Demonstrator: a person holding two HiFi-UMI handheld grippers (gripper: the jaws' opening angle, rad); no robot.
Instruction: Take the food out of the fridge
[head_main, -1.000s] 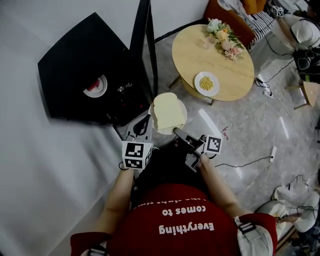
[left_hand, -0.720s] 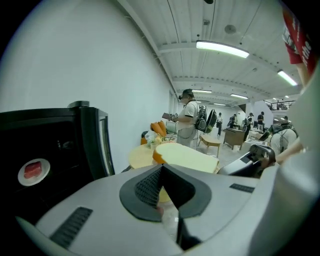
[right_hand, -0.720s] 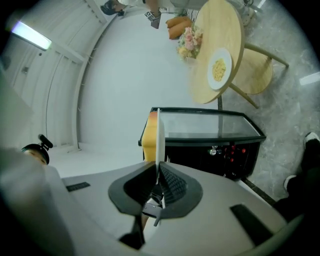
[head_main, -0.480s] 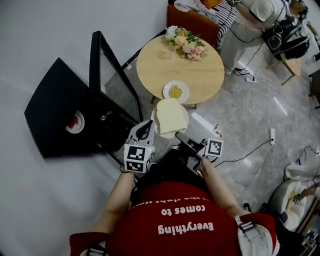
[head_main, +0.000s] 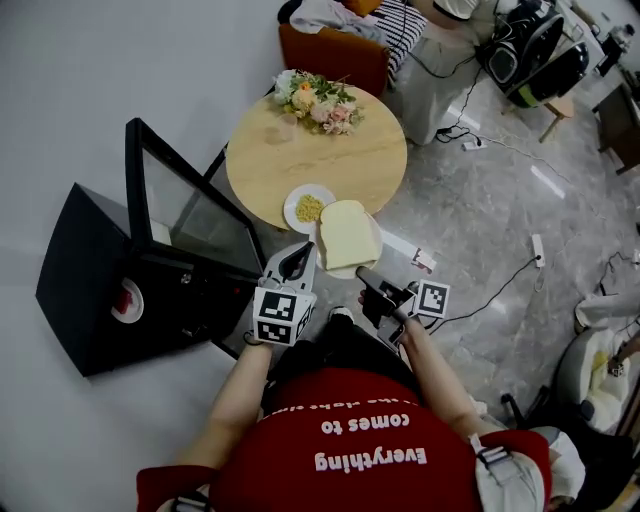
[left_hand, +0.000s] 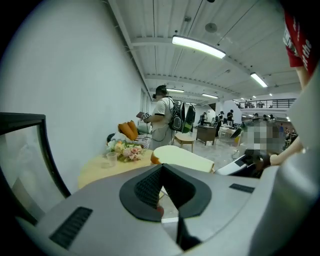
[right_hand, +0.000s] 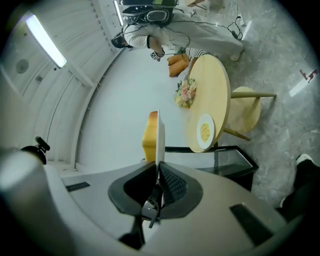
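Note:
A slice of bread (head_main: 347, 233) lies on a white plate (head_main: 337, 269), held in the air in front of me at the near edge of the round wooden table (head_main: 370, 160). My left gripper (head_main: 300, 258) is shut on the plate's left rim. My right gripper (head_main: 362, 272) is shut on its near right rim. In the right gripper view the plate (right_hand: 158, 140) stands edge-on between the closed jaws (right_hand: 158, 167), with the bread (right_hand: 150, 137) to its left. In the left gripper view the bread (left_hand: 182, 157) shows just beyond the closed jaws (left_hand: 161, 172).
The black fridge (head_main: 90, 290) stands at the left with its glass door (head_main: 185, 205) swung open toward the table. On the table are a small plate of corn (head_main: 308, 208) and flowers (head_main: 315, 100). An orange chair (head_main: 330, 50) and floor cables (head_main: 500, 290) lie beyond.
Both grippers have carried the plate with the bread away from the fridge to the round table's near edge. The fridge has slid to the left of the view.

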